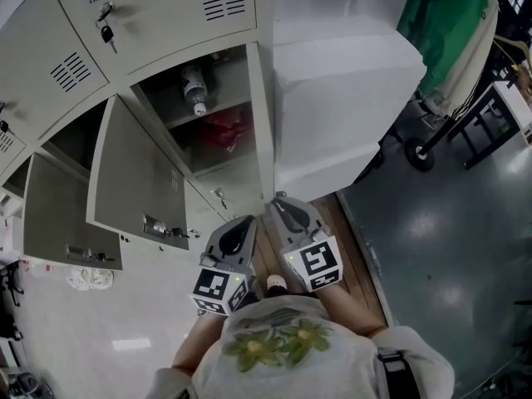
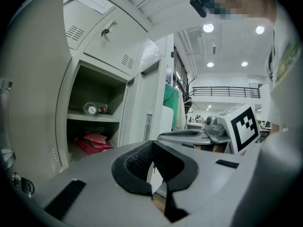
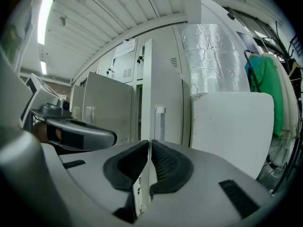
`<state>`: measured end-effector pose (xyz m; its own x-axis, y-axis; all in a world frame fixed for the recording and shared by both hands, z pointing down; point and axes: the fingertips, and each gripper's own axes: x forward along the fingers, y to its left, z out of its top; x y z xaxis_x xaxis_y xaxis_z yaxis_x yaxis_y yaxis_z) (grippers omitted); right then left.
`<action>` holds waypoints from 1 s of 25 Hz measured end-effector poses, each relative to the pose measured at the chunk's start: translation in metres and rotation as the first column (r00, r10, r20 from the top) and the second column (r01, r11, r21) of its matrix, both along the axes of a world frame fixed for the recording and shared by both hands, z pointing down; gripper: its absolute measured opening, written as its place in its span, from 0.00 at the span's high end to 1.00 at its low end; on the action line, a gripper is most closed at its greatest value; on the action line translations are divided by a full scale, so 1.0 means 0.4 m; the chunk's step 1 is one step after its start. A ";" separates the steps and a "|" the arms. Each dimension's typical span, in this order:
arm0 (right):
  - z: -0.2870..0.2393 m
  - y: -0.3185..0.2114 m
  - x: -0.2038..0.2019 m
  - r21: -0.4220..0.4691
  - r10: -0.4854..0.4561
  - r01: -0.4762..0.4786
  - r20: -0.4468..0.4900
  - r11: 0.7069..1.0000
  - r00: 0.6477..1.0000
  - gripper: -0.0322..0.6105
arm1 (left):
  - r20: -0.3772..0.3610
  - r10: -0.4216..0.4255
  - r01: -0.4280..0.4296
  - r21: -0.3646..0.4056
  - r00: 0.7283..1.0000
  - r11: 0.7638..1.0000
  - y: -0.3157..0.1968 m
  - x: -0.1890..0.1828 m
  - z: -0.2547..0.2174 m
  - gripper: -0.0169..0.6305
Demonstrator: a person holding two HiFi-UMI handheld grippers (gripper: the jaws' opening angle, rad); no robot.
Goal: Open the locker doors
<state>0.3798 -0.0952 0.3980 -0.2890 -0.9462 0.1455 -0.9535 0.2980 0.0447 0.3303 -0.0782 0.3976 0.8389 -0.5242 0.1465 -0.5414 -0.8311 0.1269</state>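
Note:
A bank of grey lockers fills the head view's upper left. One compartment (image 1: 208,106) stands open, with a bottle (image 1: 194,88) on its shelf and a red bag (image 1: 226,130) below. Its door (image 1: 261,123) is swung out towards me and shows edge-on. My right gripper (image 1: 281,202) is shut on that door's thin free edge (image 3: 147,89), which runs up from between the pads (image 3: 161,162). Just to the left and apart from the door, my left gripper (image 1: 241,223) is shut, its pads (image 2: 137,160) meeting at the tip with nothing between them.
Two more locker doors (image 1: 137,173) (image 1: 71,223) hang open on the left; upper lockers with keys (image 1: 106,32) are closed. A large white block (image 1: 341,98) under a foil-wrapped column (image 3: 210,56) stands right of the lockers. A green garment (image 1: 445,23) and a wheeled rack (image 1: 420,152) are further right.

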 end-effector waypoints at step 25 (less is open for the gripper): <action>-0.015 0.038 0.067 0.008 0.083 -0.083 0.005 0.997 0.997 0.88 | -0.001 0.021 -0.021 0.007 1.000 1.000 0.011 0.025 -0.011 0.93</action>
